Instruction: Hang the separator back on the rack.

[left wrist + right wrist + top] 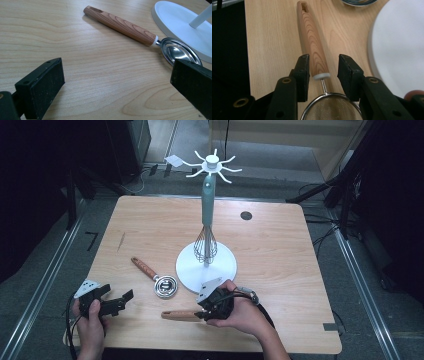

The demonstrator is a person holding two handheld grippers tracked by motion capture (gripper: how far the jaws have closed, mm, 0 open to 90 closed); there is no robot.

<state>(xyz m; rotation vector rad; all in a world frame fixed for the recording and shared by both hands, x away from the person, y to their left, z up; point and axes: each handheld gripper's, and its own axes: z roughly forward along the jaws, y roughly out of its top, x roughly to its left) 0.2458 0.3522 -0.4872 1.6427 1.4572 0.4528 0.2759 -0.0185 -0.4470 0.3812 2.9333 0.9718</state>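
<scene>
Looks like the job is hanging kitchen tools on the white rack [206, 265], far-centre of the counter [270, 250]. One down: a whisk [205, 242] w/ a teal handle already hangs from one of the hooks at the top, wires just above the round base. Two left, both flat on the counter: a strainer [313, 47] w/ a wooden handle at the near edge, and a metal scoop [165, 286] w/ a wooden handle just left of the base. So roughly a third done, judging by what lies where.

Right gripper [212, 306] sits low over the strainer, near-right of the base, hand wrapped round its body, jaws pointing left along the counter. In the right gripper view the jaws straddle the handle where it meets the white collar, mesh bowl under the gripper. Gaps show on both sides, pads not pressing, so it's released and not gripping; the strainer handle lies between the jaws, resting on the counter. Can't say from this whether it's about to clamp.

Left gripper [107, 302] is at the near-left corner, held level, jaws spread wide, nothing between them. Its view looks across bare wood toward the scoop [140, 35], well apart from it. The scoop bowl lies just beside the base rim.
</scene>
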